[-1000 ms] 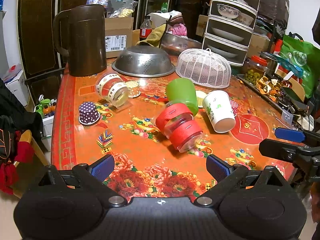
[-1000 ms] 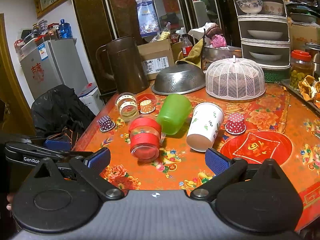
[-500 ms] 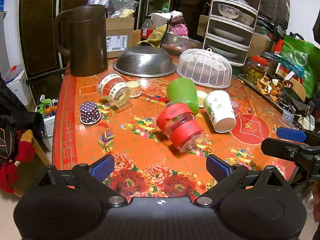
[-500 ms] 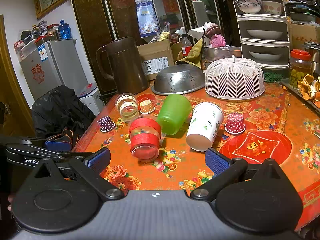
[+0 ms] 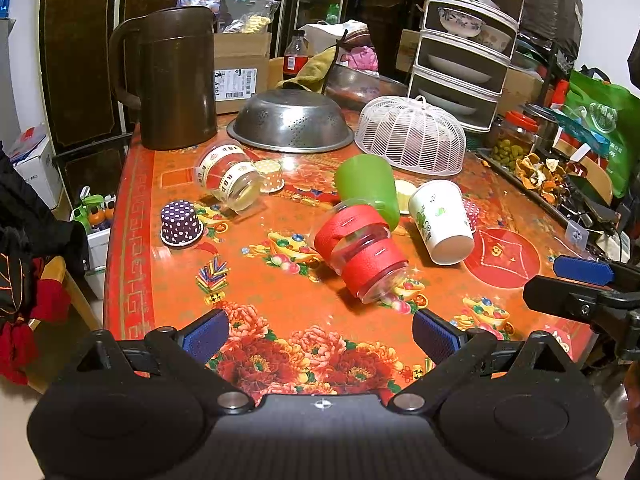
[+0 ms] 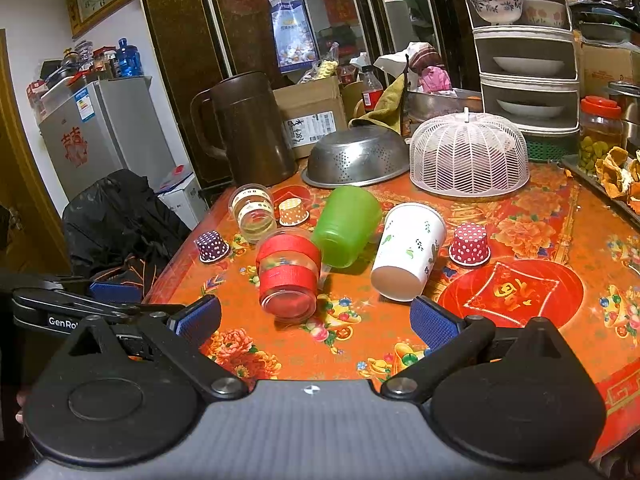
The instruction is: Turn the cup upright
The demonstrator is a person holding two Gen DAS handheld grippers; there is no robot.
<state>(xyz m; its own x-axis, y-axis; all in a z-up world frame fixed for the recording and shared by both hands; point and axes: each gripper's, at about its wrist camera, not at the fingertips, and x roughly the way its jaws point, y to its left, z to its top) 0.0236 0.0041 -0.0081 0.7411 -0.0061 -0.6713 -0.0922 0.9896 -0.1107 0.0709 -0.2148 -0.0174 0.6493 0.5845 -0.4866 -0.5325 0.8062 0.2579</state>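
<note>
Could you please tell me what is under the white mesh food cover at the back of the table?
Through the white mesh food cover only dim shadow shows; I cannot tell what, if anything, sits beneath. It rests on the table.

The red floral table point(image 5: 256, 304) carries toppled cups point(image 5: 362, 254), a brown jug point(image 5: 176, 80), a colander point(image 5: 292, 126) and a mesh cover point(image 5: 412, 134).

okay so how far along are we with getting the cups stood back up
Nothing looks done yet. The red-banded glass cup, green cup, white paper cup and clear labelled cup all lie on their sides. Neither the left gripper nor the right gripper holds anything; both are open, short of the cups. Every flip is left.
</note>
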